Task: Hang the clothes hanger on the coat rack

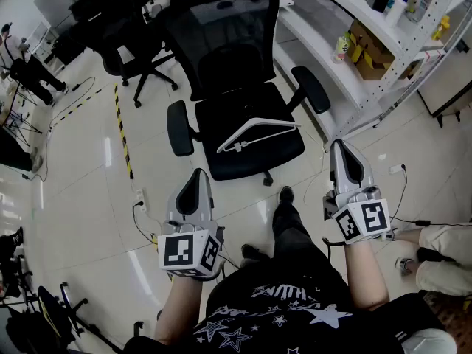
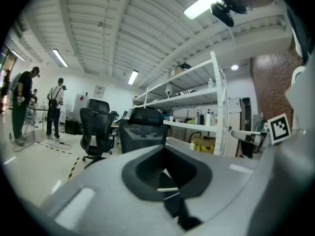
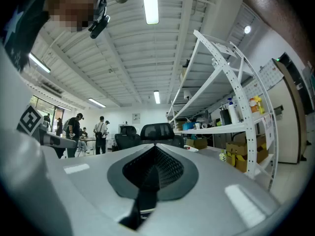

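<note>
White and thin, the hanger lies flat on the seat of the black office chair, ahead of the left gripper and right gripper, both with jaws pressed together on nothing. A clumsy reach could roll the wheeled chair away or skid the hanger off. Only the head view shows the hanger; the gripper views look level at shelves.

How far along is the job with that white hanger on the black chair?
Nothing looks done yet: the white hanger lies on the seat of the black office chair, untouched. In hand, nothing: the left gripper and right gripper sit short of the chair, fingers shut and empty. Left: pick up the hanger and hook it on a coat rack, which no view shows.
</note>
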The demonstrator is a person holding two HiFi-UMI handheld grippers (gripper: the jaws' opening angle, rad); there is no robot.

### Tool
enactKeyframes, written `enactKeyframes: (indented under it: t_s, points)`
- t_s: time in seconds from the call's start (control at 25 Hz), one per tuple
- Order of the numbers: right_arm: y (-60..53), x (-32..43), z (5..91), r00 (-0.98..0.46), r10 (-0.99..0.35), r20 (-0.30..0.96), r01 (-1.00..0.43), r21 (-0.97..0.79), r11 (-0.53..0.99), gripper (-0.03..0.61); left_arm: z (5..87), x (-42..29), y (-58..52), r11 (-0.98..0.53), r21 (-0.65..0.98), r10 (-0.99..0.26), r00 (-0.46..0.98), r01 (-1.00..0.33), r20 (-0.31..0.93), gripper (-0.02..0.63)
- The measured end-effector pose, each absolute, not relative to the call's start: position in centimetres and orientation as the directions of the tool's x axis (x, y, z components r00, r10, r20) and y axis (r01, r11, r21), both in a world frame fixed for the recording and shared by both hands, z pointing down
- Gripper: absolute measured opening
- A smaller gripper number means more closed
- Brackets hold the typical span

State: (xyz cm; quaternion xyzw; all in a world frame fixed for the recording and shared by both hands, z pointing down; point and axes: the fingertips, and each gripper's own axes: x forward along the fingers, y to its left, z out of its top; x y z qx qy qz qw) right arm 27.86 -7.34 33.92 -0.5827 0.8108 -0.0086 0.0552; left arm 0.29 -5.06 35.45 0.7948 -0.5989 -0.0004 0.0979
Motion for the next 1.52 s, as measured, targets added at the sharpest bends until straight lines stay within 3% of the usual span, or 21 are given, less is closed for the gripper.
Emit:
enactKeyframes:
  t_s: [0.24,0.8,1.12,1.52]
  points:
    - [-15.6,27.1,37.9,-0.438,-0.899,-0.018,-0.889,-0.141,0.436,0.008,38.6,3.5,-11.3,-0.249,0.088,-0.961,0.257,-0.964,0.098,0.005]
    - [-32.2,23.2,47.2,-0.697,-0.700,0.154,-0.716,-0.194,0.671,0.009,46.3,8.0,-26.8,-0.097,0.141,-0.958,0.130,-0.985,0.257,0.005]
    - [-34.2,23.1,53.0,-0.722,-0.641,0.260,-0.690,-0.192,0.698,0.009,51.5,9.5,-29.7,-0.065,0.198,-0.935,0.129,-0.978,0.330,0.005]
    - [-34.1,21.7,60.8,-0.689,-0.625,0.368,-0.704,-0.134,0.698,0.023,60.7,9.6,-30.7,-0.140,0.167,-0.871,0.202,-0.976,0.447,0.005]
